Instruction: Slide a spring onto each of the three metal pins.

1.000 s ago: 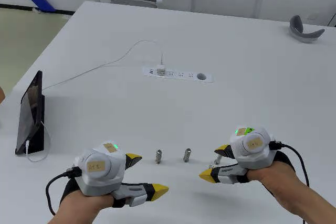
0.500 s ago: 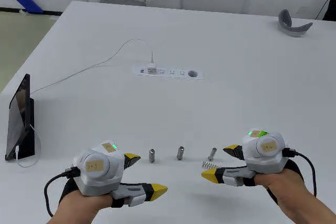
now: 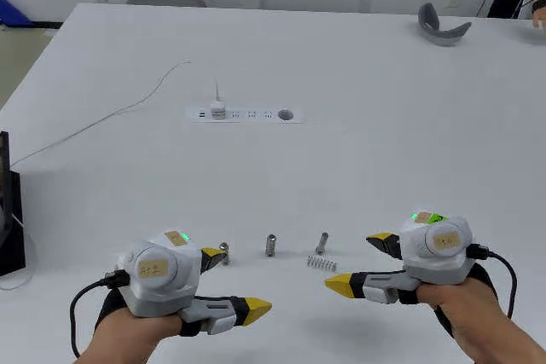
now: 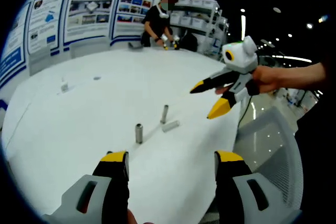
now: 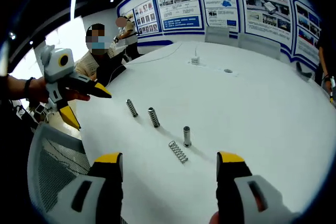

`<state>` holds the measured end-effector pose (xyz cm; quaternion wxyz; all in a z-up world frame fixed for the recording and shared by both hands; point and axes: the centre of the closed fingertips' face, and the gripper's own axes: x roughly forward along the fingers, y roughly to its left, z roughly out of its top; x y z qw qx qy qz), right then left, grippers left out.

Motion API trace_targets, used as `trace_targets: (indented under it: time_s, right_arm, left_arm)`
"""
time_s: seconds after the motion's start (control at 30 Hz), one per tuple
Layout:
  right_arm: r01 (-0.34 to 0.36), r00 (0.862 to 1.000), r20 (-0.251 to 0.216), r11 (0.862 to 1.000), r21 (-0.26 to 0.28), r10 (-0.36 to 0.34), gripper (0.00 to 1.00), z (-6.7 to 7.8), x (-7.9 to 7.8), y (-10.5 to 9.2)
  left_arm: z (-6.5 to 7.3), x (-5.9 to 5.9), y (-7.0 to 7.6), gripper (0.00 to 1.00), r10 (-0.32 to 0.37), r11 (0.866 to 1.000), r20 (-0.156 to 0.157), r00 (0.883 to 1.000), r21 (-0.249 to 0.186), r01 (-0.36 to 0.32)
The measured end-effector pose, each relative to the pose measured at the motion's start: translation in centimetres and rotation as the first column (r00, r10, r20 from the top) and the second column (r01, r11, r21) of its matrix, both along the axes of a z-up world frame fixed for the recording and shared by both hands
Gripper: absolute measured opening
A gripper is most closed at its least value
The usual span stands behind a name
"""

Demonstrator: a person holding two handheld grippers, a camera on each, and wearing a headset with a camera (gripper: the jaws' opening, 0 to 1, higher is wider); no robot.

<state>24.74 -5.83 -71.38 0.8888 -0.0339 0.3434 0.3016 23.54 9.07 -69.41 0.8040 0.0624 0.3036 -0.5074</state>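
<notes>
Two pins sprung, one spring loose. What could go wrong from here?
The small coiled metal spring lies flat on the smooth white table; it may roll when the open right gripper pinches it.
The bare upright metal pin stands right beside it; a jaw could tip it.
The open left gripper has a tip close to the leftmost sprung pin; a nudge might topple it.

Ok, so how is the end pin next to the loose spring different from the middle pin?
The end pin is bare, smooth metal; the middle pin has a spring coiled around it. The loose spring lies flat beside the end pin, while nothing lies by the middle pin. Both stand on the white table, in one row.
</notes>
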Motion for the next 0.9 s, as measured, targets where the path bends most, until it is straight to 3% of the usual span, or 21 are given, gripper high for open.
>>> trace_targets:
  time_s: [0.3, 0.6, 0.77, 0.9]
  right_arm:
    - [0.039, 0.999, 0.002, 0.999, 0.004, -0.039, 0.77, 0.1, -0.9, -2.0]
    - [0.049, 0.999, -0.011, 0.999, 0.010, -0.049, 0.78, -0.1, -1.9, -2.6]
    - [0.051, 0.999, -0.015, 0.999, 0.015, -0.051, 0.78, -0.1, -2.4, -2.8]
    - [0.033, 0.999, -0.023, 0.999, 0.006, -0.033, 0.78, -0.5, -3.0, -2.7]
  left_arm:
    - [-0.2, -0.3, -2.2, 0.68, -0.052, 0.999, -0.001, 0.999, 0.008, 0.052]
    - [-0.7, -0.6, -4.2, 0.70, -0.107, 0.994, -0.004, 0.994, 0.024, 0.107]
    - [-1.0, -0.9, -5.7, 0.71, -0.164, 0.985, 0.004, 0.986, 0.049, 0.164]
    - [-1.7, -1.3, -6.8, 0.73, -0.231, 0.969, 0.018, 0.973, 0.092, 0.229]
